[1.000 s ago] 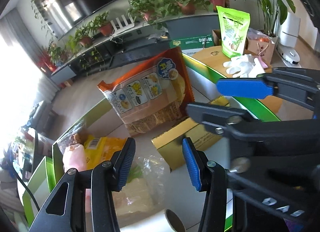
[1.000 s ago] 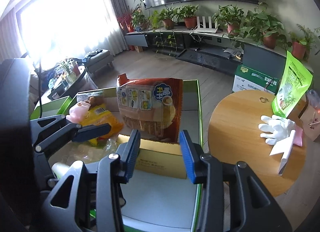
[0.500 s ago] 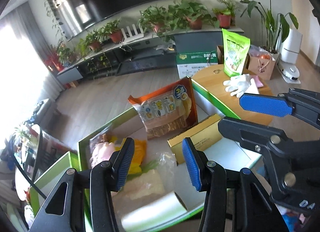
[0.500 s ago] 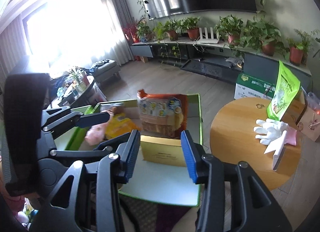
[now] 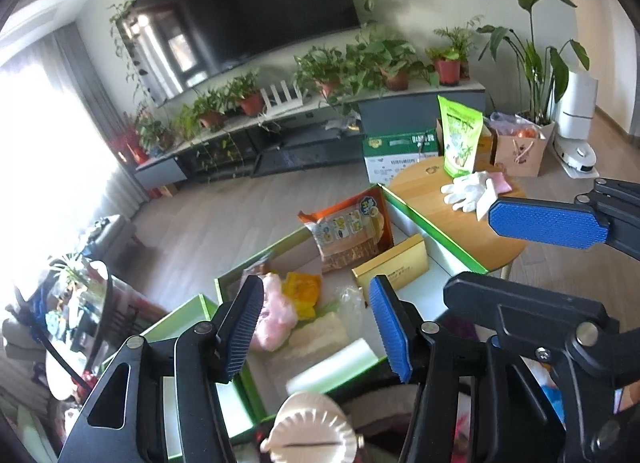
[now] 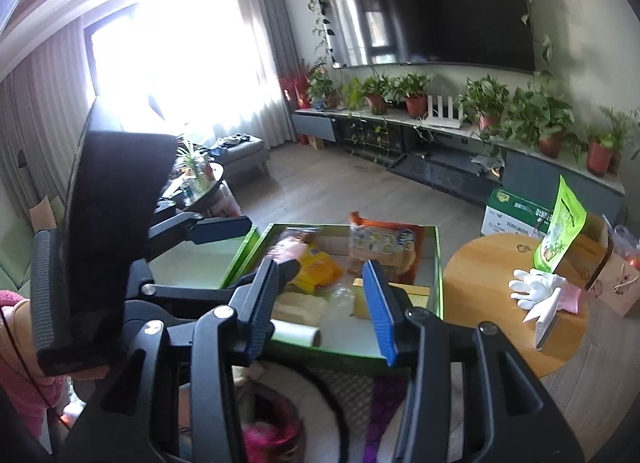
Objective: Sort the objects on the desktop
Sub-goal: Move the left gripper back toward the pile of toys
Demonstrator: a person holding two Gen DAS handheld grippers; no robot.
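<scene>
A green-rimmed box (image 5: 436, 231) (image 6: 439, 263) holds an orange snack bag (image 5: 352, 231) (image 6: 384, 247), a gold box (image 5: 394, 267) (image 6: 360, 299), a yellow packet (image 5: 304, 291) (image 6: 318, 271), a pink toy (image 5: 274, 315), pale packets (image 5: 320, 335) and a white roll (image 5: 332, 367) (image 6: 298, 333). My left gripper (image 5: 316, 327) is open and empty, high above the box's near side. My right gripper (image 6: 322, 309) is open and empty, also raised above the box; it shows at the right of the left wrist view (image 5: 548, 223).
A second green box (image 5: 176, 327) (image 6: 200, 259) stands left of the first. A round wooden table (image 5: 472, 223) (image 6: 500, 287) to the right carries a green pouch (image 5: 458, 139), white gloves (image 5: 468, 191) and a pink item. A beige round lid (image 5: 312, 429) lies below.
Both grippers have lifted up and pulled back from the box, so its contents look smaller and farther. Both stay open and empty.
</scene>
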